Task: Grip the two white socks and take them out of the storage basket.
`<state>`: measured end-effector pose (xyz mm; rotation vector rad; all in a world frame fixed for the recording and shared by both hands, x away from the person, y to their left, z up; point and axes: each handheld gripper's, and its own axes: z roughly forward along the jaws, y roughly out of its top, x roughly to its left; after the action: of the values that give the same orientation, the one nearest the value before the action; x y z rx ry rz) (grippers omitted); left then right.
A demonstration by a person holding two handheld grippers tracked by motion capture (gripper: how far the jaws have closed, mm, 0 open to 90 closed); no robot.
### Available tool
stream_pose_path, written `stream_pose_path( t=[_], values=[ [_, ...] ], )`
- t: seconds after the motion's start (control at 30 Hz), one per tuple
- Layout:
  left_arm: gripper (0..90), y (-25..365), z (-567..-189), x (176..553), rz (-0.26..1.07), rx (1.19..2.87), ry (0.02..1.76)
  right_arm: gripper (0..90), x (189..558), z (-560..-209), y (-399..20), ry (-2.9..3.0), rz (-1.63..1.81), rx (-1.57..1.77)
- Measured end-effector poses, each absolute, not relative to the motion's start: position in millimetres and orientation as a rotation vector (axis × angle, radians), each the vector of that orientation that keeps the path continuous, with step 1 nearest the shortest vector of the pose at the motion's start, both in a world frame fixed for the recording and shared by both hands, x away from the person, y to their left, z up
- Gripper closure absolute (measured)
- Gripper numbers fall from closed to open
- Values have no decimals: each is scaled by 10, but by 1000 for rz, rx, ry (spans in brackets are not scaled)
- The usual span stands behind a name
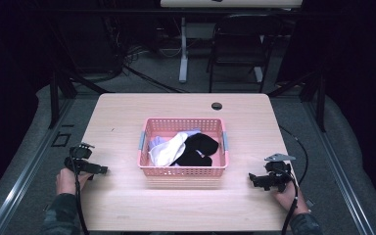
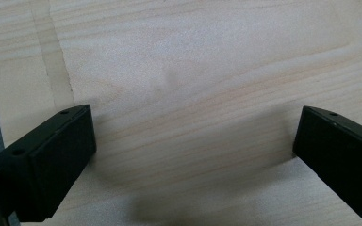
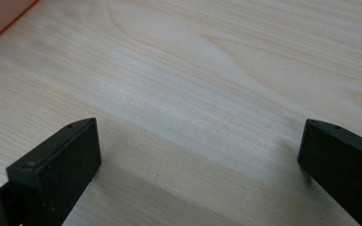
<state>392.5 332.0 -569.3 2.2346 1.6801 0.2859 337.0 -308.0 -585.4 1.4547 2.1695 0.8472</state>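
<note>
A pink plastic basket (image 1: pixel 182 171) stands at the middle of the light wood table (image 1: pixel 127 200). White cloth (image 1: pixel 169 149) and black cloth (image 1: pixel 198 147) lie heaped inside it, with a bit of pale lilac fabric (image 1: pixel 192 132) behind. My left gripper (image 1: pixel 103 170) rests low over the table to the basket's left, jaws wide apart with bare wood between them (image 2: pixel 193 141). To the basket's right my right gripper (image 1: pixel 253 180) is held the same way, open over bare wood (image 3: pixel 198 150). A corner of the pink basket (image 3: pixel 0 14) shows at the top left of the right gripper view.
A round cable hole (image 1: pixel 217 105) sits near the table's far edge. Behind the table stand a dark folding chair (image 1: pixel 240 44) and a white desk leg (image 1: pixel 183 49). Black frame struts (image 1: pixel 58 88) flank the table on both sides. Cables trail from each gripper over the near edge.
</note>
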Motion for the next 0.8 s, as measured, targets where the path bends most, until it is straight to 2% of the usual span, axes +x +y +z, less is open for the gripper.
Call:
stream_pose_path(
  t=[0.8],
  values=[
    [1,3344,-5663,3926,288,2222,1660,0,3374,-5854,-3077,2167,848,1458]
  ],
)
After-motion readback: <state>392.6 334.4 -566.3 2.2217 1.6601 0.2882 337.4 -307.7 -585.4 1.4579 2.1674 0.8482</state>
